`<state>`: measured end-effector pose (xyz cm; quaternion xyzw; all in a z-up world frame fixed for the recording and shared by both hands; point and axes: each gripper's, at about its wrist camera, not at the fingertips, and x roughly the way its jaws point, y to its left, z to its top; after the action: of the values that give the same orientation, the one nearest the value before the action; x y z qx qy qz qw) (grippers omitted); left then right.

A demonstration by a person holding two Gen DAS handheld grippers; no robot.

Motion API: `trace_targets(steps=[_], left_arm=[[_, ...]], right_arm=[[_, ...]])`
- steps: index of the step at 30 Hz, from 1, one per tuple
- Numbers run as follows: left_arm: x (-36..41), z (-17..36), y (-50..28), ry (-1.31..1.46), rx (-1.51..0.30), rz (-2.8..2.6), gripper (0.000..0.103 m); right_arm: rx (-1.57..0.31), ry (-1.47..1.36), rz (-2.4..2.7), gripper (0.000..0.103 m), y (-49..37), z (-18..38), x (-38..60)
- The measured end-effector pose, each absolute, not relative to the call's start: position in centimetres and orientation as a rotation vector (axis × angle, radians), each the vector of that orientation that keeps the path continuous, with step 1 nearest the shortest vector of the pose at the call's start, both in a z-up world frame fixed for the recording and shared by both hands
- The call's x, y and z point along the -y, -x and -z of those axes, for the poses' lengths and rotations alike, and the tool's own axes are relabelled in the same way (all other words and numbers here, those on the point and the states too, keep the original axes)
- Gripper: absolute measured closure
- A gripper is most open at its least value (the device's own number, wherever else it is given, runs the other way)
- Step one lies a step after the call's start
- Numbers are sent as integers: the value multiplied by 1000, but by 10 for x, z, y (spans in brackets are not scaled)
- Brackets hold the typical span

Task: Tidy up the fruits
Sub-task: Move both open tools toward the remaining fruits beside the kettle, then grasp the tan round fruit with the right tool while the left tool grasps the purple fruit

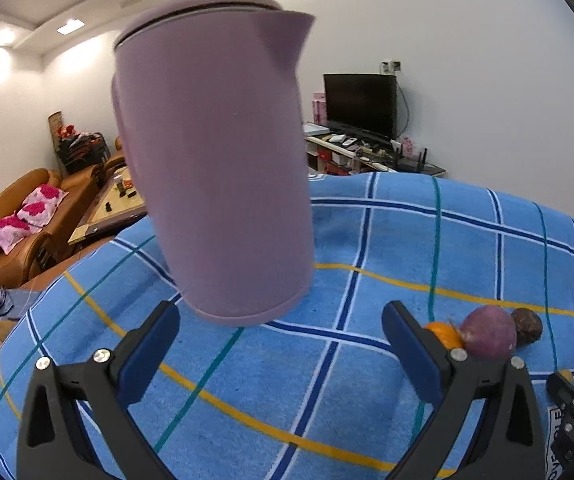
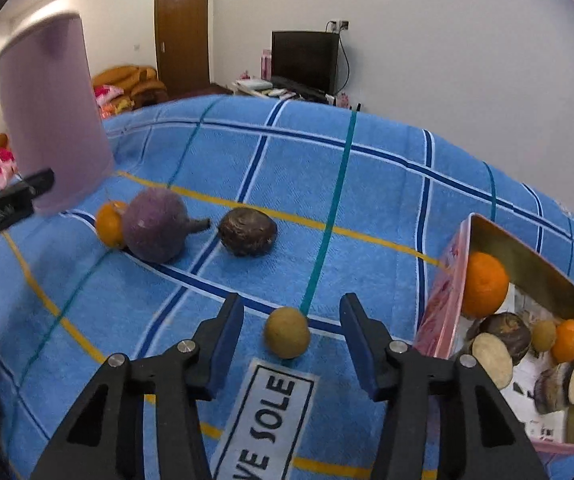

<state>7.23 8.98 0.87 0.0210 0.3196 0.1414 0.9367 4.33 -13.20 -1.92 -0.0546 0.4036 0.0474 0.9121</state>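
Right gripper (image 2: 291, 320), fingers apart, lined up on the small tan fruit (image 2: 286, 332): light, round, prob rolls, so pinch its middle. Left gripper (image 1: 281, 334) also spread, holding nothing.

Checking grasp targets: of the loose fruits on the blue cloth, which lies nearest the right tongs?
The small round tan fruit, lying alone just ahead of the open right tongs. The small orange, purple fruit and dark wrinkled fruit lie farther back.

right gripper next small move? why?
Probably ease the right gripper forward and down around the small tan fruit, then close. It is open, the fruit sits loose on the blue cloth just ahead between its fingers, and the pink box already holding fruit is right beside it.
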Motion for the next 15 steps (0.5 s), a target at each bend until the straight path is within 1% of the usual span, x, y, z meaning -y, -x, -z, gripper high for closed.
trace_targets(steps=[3,5,6,9,11,15], left_arm=[[-85,-9,-72,-81,-648,-295,0],[-84,-9,-72,-89,-648,-299,0],[-85,-9,-72,-87,-648,-300,0],[-86,-9,-73,-80,-654,-300,0],[-86,-9,-73,-81,-657,-298,0],[-84,-9,-74,-68,-666,-268,0]], right_arm=[[-843,130,-95,51,-46,21,129],[-839,135,-92,53,-46,21,129],[-830,142,-91,56,-45,20,128],[-807,184,-116,57,-39,17,120],[-814,219,-136,63,-40,18,114],[-862,222,-107,65,-48,24,117]])
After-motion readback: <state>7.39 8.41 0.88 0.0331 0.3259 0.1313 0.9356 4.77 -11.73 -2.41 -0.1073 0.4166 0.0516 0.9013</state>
